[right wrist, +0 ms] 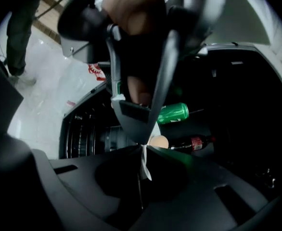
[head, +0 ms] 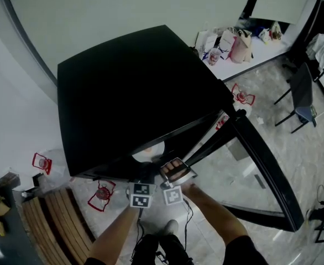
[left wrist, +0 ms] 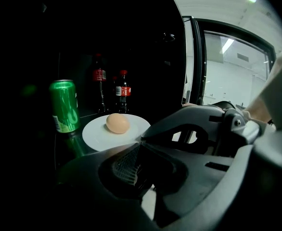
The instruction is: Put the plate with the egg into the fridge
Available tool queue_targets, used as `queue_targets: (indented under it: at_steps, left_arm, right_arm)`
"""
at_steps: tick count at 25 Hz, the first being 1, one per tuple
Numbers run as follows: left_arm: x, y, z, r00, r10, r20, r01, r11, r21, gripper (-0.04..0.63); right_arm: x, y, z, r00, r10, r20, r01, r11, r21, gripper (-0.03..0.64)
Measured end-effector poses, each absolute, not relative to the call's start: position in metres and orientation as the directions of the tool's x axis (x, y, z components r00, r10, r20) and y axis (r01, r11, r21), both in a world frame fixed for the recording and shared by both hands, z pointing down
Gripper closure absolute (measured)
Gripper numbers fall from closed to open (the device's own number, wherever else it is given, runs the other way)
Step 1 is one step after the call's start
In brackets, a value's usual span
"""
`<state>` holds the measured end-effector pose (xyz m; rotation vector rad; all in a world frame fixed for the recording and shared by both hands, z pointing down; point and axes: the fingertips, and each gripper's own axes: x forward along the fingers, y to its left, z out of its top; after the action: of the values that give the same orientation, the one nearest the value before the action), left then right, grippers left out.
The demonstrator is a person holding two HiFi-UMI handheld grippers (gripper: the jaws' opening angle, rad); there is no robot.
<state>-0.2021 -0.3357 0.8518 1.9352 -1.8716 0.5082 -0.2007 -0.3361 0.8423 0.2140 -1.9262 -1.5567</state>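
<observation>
Egg (left wrist: 117, 123) on plate (left wrist: 95, 134), left hand-held gripper (left wrist: 140, 144), right hand-held gripper (right wrist: 142, 148) clamping rim

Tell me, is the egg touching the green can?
Apart. The left gripper view shows the egg lying on the white plate, with bare plate between it and the green can.

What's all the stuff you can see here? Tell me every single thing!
fridge: one, black, door open
plate: one, white, in the fridge opening, right of the can
egg: one, tan, on the plate
can: one, green, upright in the fridge
bottles: at least two, dark with red labels, behind the plate
table: one, white, beyond the fridge
bags: several, pale, on the table
left gripper: grey, shut on the plate's rim
right gripper: dark, shut on the plate's rim
</observation>
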Motion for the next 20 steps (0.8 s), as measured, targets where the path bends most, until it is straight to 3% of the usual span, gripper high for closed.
queue_targets:
  at_steps: [5, 10, 15, 20]
  left_arm:
    - [-0.213, -0.337, 0.851, 0.001, -0.851, 0.526, -0.999, 0.026, 0.043, 0.586]
    - [-0.21, -0.319, 0.813, 0.009, -0.89, 0.456, -0.999, 0.016, 0.051, 0.586]
    - [-0.181, -0.291, 0.711, 0.062, -0.948, 0.313, -0.998, -0.058, 0.024, 0.585]
    - [-0.148, -0.244, 0.595, 0.104, -0.976, 0.192, -0.994, -0.111, -0.024, 0.585]
  right_arm:
    - [-0.185, -0.338, 0.843, -0.761, -0.513, 0.397, 0.235, 0.351, 0.906, 0.6]
    - [-0.166, -0.33, 0.799, -0.751, -0.555, 0.357, -0.083, 0.617, 0.783, 0.6]
    - [-0.136, -0.307, 0.701, -0.766, -0.569, 0.298, -0.443, 0.804, 0.396, 0.6]
    - [-0.097, -0.261, 0.587, -0.778, -0.606, 0.166, -0.608, 0.793, 0.047, 0.6]
